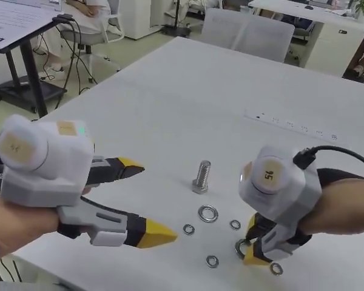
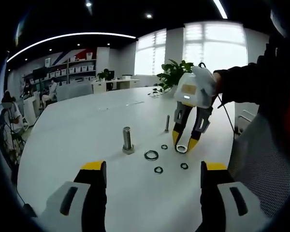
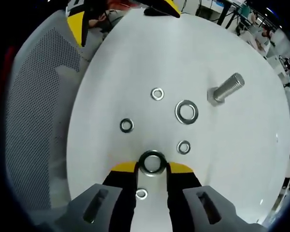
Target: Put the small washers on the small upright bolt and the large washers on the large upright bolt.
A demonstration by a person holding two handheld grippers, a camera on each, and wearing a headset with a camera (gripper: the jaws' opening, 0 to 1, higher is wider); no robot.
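Pickup seemed the step in hand: the right gripper (image 3: pixel 152 167) had its jaws nipped on a large washer (image 3: pixel 143 159) low by the white surface (image 3: pixel 232 159). The left gripper (image 1: pixel 153 200) hovered, jaws wide and empty. Next, that washer likely needed lifting and centring over the large upright bolt (image 3: pixel 226 88).

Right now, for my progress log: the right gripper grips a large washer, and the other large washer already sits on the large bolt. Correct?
Not quite: the right gripper does grip a large washer, but the other large washer lies flat on the table beside the large bolt, not on it, as the right gripper view shows.
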